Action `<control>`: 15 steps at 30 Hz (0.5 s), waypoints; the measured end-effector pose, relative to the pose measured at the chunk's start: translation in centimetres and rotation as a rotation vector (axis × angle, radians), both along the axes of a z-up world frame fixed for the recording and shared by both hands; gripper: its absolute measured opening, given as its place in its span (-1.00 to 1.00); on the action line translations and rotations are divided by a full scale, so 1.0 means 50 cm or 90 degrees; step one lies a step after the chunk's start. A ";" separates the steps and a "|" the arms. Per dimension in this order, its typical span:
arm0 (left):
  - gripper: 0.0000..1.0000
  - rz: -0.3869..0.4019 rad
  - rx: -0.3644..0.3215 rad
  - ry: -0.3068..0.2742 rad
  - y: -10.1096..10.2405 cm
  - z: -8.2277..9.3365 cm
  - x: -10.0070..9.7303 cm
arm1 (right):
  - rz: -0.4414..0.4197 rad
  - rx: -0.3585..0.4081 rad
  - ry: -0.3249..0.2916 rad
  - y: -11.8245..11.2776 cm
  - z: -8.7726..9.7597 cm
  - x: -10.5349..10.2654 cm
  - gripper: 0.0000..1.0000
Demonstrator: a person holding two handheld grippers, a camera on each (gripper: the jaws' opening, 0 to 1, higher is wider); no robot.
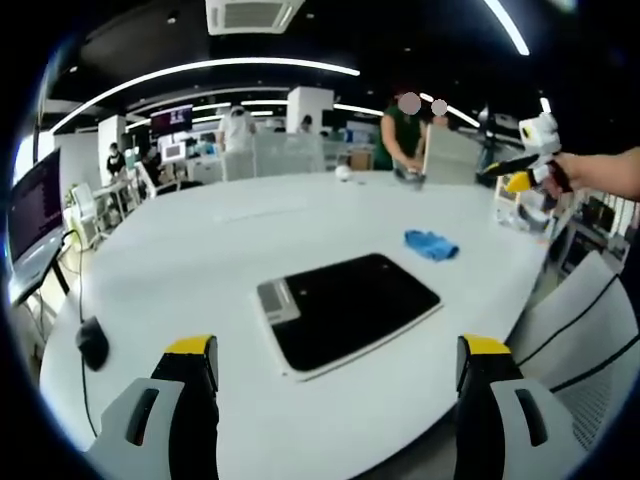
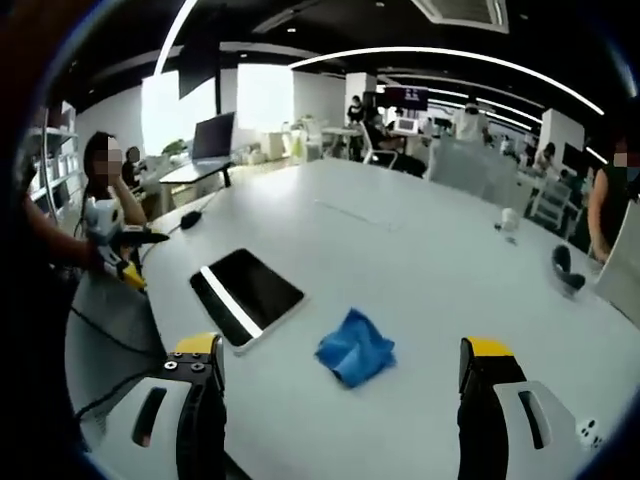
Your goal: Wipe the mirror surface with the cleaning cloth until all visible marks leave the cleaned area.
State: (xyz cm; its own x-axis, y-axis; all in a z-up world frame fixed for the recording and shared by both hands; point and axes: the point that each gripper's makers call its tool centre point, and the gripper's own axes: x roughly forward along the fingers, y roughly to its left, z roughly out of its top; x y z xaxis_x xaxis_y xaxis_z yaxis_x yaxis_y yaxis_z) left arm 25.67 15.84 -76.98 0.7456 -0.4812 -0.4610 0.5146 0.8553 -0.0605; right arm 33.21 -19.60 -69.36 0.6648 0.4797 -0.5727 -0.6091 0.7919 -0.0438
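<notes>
Left gripper view: the left gripper hangs above the near edge of a large white table, its two yellow-tipped jaws spread wide with nothing between them. The mirror lies flat on the table just beyond the jaws, a dark rounded slab with a pale rim and a grey band along its left end. The blue cloth lies crumpled on the table beyond the mirror and to its right, apart from it. Farther right of the mirror, past the table edge, the right gripper is held up in a hand; whether its jaws are apart cannot be told from here. Left of the mirror, near the table edge, sits a black mouse with its cord. Beyond the far side of the table a person in a green top bends over something.

Right gripper view: the right gripper is over the table, jaws wide apart and empty. The cloth lies between the jaw tips and just past them. The mirror lies left of the cloth, close but not touching, with a pale strip along its near long edge. Left of the mirror, off the table, the left gripper is in a person's grip. A laptop stands open on a desk far beyond the mirror.
</notes>
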 end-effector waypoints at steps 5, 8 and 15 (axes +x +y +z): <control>0.99 -0.003 -0.001 0.003 -0.003 -0.001 -0.001 | 0.044 -0.036 0.025 0.011 -0.003 0.023 0.83; 0.99 -0.012 0.003 0.005 -0.008 -0.003 -0.003 | 0.059 -0.052 0.043 0.013 -0.002 0.039 0.76; 0.99 -0.015 0.002 0.011 -0.011 -0.006 -0.005 | 0.119 -0.087 0.063 0.022 -0.001 0.079 0.63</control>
State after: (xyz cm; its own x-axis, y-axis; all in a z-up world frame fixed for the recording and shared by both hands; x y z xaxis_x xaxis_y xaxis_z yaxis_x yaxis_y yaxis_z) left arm 25.44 15.29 -77.26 0.7264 -0.4968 -0.4750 0.5330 0.8435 -0.0671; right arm 37.14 -18.48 -69.41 0.5094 0.5025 -0.6985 -0.7513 0.6556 -0.0763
